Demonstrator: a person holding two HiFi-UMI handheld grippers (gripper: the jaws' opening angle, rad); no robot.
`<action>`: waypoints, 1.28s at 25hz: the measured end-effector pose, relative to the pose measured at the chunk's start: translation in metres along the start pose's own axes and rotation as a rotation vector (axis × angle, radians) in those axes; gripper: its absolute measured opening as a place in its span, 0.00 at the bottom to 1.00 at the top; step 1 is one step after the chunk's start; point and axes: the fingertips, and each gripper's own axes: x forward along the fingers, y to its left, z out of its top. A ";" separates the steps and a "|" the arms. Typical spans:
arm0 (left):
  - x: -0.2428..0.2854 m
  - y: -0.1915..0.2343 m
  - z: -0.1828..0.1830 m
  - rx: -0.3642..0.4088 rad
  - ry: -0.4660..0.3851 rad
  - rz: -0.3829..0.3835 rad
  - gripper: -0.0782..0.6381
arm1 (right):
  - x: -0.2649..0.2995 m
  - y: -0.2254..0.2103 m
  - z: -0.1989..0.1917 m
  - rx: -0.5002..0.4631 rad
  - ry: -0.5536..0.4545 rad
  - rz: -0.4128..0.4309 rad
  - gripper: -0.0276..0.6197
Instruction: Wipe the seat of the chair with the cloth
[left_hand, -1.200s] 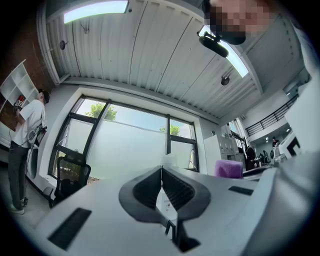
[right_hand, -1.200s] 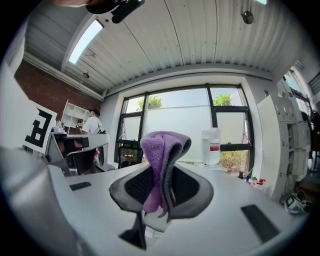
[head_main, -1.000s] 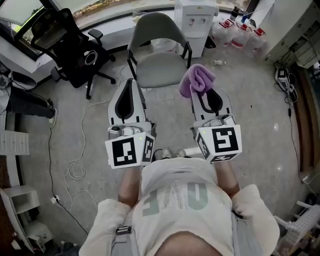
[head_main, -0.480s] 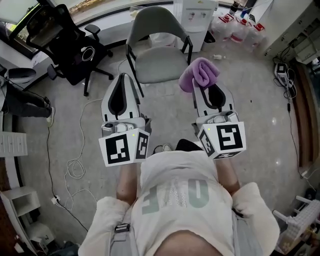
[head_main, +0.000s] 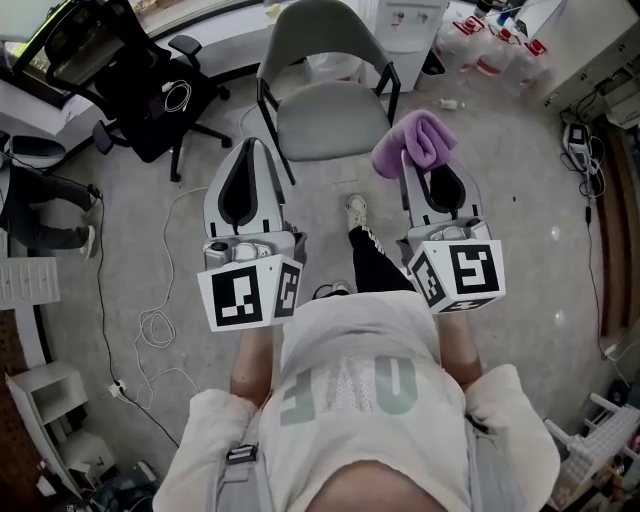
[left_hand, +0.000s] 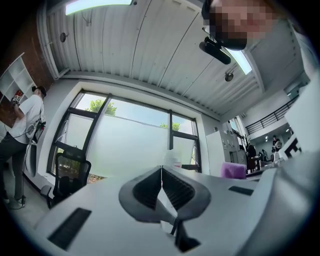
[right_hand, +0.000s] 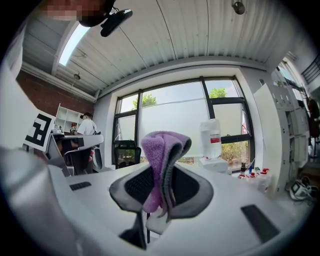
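Cloth (head_main: 418, 140) first: it's a purple, fluffy towelling piece, folded over on itself into a soft wad. In the head view it sits in the upper part, right of centre, just off the lower-right corner of the seat (head_main: 325, 122) of the grey chair (head_main: 322, 45), but not on it. The right gripper (head_main: 425, 165) has its fingers (right_hand: 192, 192) pinching a fold of it, and most of the wad bulges past the tips. The left gripper (head_main: 250, 150) carries nothing; its fingers (left_hand: 142, 190) are pressed together. My worry is the grip: only a fold looks caught, so dragging across the seat could tug the cloth free. Bunched like that, it might also wipe just a narrow strip. Pressed too low, the hard tips could scrape the seat.
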 end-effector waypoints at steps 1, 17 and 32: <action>0.006 0.006 -0.004 0.007 0.003 0.008 0.13 | 0.009 -0.003 -0.005 0.007 0.000 0.002 0.18; 0.266 0.088 -0.061 0.072 -0.008 0.133 0.13 | 0.283 -0.116 -0.018 -0.050 0.037 0.090 0.18; 0.410 0.150 -0.084 0.079 0.018 0.233 0.13 | 0.460 -0.143 -0.038 0.040 0.193 0.243 0.18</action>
